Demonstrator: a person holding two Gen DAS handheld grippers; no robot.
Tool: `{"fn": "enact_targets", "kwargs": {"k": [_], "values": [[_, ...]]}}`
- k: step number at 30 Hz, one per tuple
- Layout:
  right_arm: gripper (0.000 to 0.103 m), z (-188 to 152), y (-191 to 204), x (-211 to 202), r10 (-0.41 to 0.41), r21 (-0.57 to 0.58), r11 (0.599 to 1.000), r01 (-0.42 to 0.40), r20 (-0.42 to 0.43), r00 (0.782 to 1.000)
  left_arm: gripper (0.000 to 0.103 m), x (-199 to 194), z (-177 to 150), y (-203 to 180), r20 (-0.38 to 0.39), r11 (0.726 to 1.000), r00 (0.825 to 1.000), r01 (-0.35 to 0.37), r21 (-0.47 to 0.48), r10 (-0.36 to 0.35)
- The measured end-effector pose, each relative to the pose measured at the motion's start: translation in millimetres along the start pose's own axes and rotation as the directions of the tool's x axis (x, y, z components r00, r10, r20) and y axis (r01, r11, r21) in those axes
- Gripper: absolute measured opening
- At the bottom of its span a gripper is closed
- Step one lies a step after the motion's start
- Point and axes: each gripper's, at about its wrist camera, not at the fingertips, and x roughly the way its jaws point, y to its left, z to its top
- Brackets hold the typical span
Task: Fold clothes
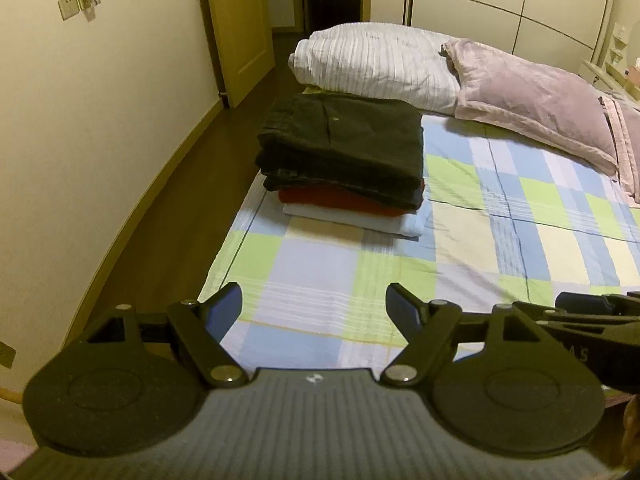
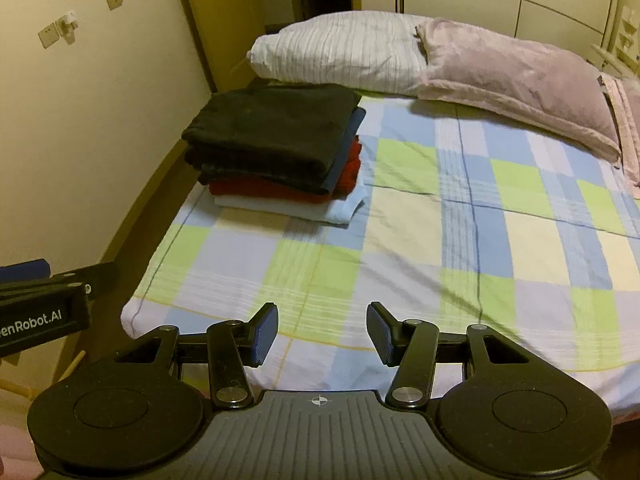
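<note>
A stack of folded clothes (image 1: 344,160) lies on the checked bed sheet (image 1: 480,232) near the bed's left edge: dark garments on top, a red one under them, a pale one at the bottom. It also shows in the right wrist view (image 2: 276,148). My left gripper (image 1: 314,306) is open and empty above the bed's near edge. My right gripper (image 2: 322,328) is open and empty, also above the near edge. Each gripper's body shows at the side of the other's view. Both are well short of the stack.
A white striped pillow (image 1: 372,64) and a mauve pillow (image 1: 532,96) lie at the far end of the bed. A wall (image 1: 80,140) and a strip of floor run along the left side. A wooden door (image 1: 236,28) stands open beyond.
</note>
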Motion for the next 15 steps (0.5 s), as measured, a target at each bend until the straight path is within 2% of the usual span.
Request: {"fn": "enact_targets", "kwargs": {"k": [15], "values": [[0.053, 48, 33, 50, -0.032, 0.034, 0.999, 0.033, -0.029, 0.999, 0.076, 54, 49, 33, -0.032, 0.998, 0.999, 0.046, 0.05, -0.044]]}}
